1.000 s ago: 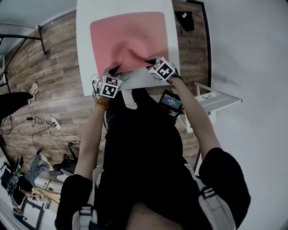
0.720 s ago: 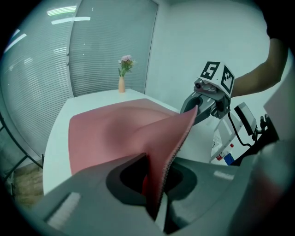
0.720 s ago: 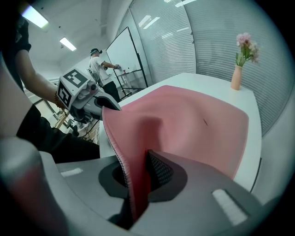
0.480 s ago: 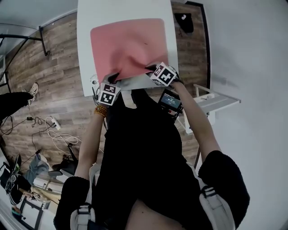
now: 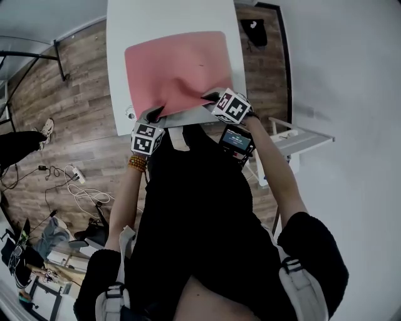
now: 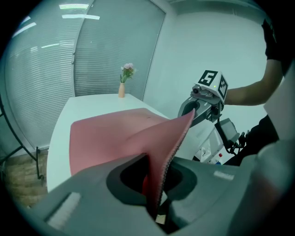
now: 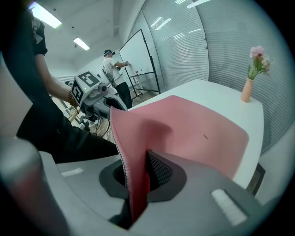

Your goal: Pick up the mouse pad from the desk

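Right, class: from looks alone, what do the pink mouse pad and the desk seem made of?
The mouse pad: soft matte pink sheet, probably rubber or foam; it curls where lifted, with a dotted texture underneath.
The desk: smooth white, likely laminate or painted board; even surface.

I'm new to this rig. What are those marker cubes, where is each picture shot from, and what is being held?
No robot: a person holds two-jaw tools, the left gripper and right gripper; the marker cubes are part of them. One picture comes from a camera on the person's head, looking down; the other two from cameras riding on each gripper, looking along its jaws. On the white rectangular desk are a large soft pink mouse pad and a small tan vase of flowers. Both grippers clamp the pad's near edge, raised off the desk; the right jaws have just been closing on it.
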A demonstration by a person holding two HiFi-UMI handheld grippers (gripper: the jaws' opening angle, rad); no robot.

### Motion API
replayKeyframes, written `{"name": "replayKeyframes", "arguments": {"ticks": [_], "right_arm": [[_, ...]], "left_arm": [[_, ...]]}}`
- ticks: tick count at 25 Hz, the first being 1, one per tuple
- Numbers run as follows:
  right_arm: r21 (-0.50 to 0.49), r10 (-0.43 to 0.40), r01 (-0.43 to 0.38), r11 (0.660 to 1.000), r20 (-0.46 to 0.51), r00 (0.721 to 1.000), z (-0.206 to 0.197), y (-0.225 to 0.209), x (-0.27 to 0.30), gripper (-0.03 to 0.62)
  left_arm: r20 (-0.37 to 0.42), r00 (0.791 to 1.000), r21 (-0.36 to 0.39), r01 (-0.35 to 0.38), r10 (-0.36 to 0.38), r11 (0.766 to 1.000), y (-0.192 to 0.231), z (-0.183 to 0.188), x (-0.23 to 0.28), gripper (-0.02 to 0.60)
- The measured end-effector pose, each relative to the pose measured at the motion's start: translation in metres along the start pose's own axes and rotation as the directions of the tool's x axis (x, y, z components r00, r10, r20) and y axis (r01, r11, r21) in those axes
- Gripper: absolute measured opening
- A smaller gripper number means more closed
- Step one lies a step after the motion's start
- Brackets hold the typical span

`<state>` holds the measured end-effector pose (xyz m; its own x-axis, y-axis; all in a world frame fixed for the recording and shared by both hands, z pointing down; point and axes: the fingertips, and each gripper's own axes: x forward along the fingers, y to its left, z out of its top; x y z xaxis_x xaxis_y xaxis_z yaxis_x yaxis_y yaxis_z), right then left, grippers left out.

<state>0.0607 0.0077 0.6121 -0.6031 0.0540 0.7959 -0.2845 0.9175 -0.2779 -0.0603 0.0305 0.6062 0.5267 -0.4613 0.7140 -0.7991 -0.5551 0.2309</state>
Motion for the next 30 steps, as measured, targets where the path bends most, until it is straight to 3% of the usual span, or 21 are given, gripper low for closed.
{"name": "replayKeyframes", "arguments": {"ticks": [8, 15, 27, 30], "right_arm": [[0.019, 0.010, -0.010, 1.000, -0.016, 1.000, 0.007, 0.024, -0.029, 0.049], [0.050, 0.026, -0.026, 0.998, 0.001, 1.000, 0.029, 0.038, -0.055, 0.049], [0.097, 0.035, -0.049, 0.994, 0.138, 0.990, 0.079, 0.049, -0.112, 0.046], [0.089, 0.043, -0.060, 0.994, 0.175, 0.984, 0.092, 0.051, -0.125, 0.046]], "left_arm": [[0.070, 0.997, 0.039, 0.015, -0.018, 0.999, -0.023, 0.007, -0.034, 0.045], [0.178, 0.984, -0.017, 0.001, 0.002, 1.000, -0.026, 0.034, -0.064, 0.043], [0.380, 0.925, -0.047, 0.021, -0.002, 0.999, -0.024, 0.113, -0.119, 0.045], [0.420, 0.907, -0.039, -0.008, 0.024, 0.999, -0.023, 0.128, -0.131, 0.045]]}}
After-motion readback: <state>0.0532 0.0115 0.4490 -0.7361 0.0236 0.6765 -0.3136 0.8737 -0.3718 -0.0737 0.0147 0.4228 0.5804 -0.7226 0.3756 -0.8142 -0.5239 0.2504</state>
